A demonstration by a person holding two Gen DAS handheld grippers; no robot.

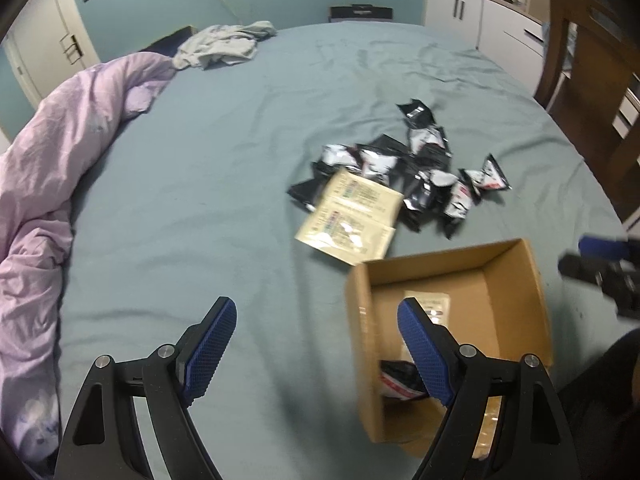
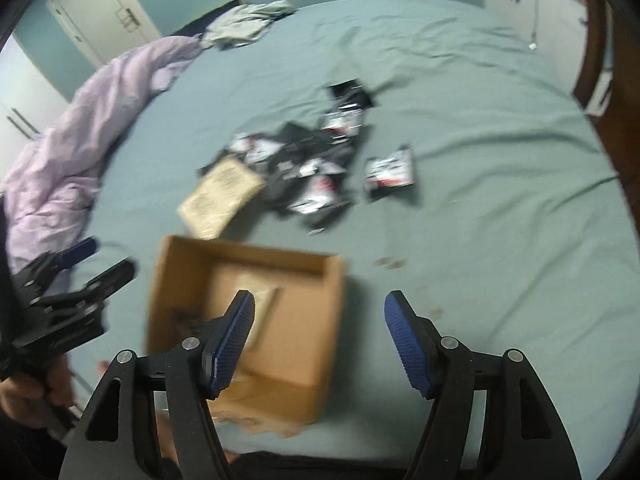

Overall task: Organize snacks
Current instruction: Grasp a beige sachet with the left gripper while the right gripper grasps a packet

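Note:
A pile of black-and-white snack packets (image 1: 424, 172) lies on the grey-green bed, with two beige packets (image 1: 352, 216) at its near left. It shows blurred in the right wrist view (image 2: 312, 164). An open cardboard box (image 1: 516, 280) sits near me, holding a beige packet (image 1: 430, 300) and a black-and-white packet (image 1: 396, 380). My left gripper (image 1: 316, 344) is open and empty, its right finger over the box. My right gripper (image 2: 320, 340) is open and empty over the box's (image 2: 180, 272) right side. The left gripper also shows in the right wrist view (image 2: 92, 264).
A lilac duvet (image 1: 60, 168) is bunched along the bed's left side. Grey clothes (image 1: 224, 44) lie at the far end. A wooden chair (image 1: 588, 60) and white cabinets (image 1: 480, 16) stand to the right. One packet (image 2: 390, 172) lies apart, right of the pile.

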